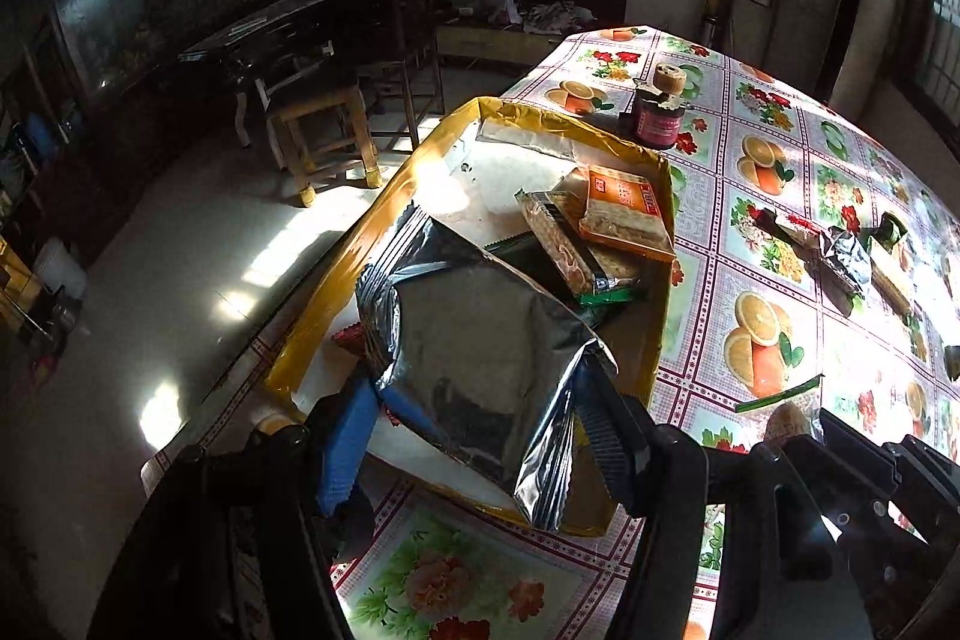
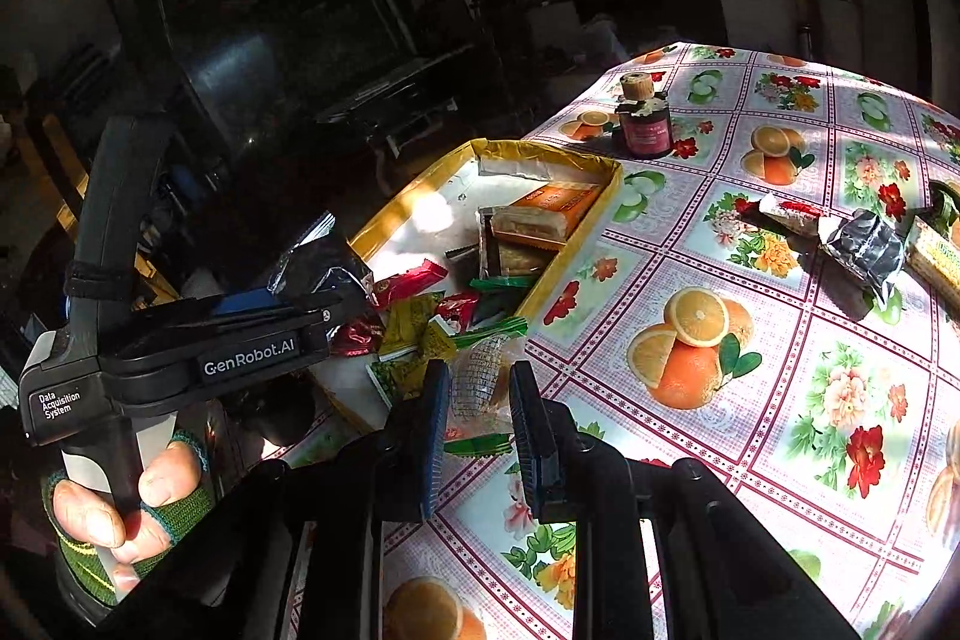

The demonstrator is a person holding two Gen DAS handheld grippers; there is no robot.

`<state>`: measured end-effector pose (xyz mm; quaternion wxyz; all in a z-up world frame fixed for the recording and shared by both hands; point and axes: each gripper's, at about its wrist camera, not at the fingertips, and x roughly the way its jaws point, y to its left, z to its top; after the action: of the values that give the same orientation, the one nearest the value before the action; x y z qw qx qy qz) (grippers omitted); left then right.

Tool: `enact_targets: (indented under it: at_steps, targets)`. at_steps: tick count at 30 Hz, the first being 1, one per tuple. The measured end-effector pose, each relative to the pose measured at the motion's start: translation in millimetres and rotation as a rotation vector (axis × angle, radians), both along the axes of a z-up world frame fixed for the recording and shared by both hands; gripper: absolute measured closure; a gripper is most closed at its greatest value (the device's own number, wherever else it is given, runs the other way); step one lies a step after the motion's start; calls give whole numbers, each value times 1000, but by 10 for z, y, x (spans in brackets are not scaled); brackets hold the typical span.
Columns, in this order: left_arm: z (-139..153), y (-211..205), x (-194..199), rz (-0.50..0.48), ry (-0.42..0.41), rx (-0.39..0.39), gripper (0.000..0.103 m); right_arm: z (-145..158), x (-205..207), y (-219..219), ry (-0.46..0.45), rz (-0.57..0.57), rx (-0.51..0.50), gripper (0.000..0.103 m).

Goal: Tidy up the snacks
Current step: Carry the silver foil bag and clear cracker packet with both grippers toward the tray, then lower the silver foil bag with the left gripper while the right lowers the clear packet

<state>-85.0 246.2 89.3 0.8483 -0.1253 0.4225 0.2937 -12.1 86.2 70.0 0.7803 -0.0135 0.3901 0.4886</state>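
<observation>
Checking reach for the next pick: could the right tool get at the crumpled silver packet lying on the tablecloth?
Probably not yet. The right tool is shut on a clear-wrapped snack; the silver packet lies unobstructed on the tablecloth, so the path looks free afterwards.

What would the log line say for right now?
left fingers: gripping silver bag over yellow tray | right fingers: gripping clear snack packet | loose snacks on table
</observation>
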Motion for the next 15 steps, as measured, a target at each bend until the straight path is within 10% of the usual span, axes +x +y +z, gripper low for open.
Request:
enact_targets:
  at_steps: [15]
  targets:
    - [-74, 167, 69, 28, 6, -12, 39, -60, 94, 205, 22, 22, -8, 80]
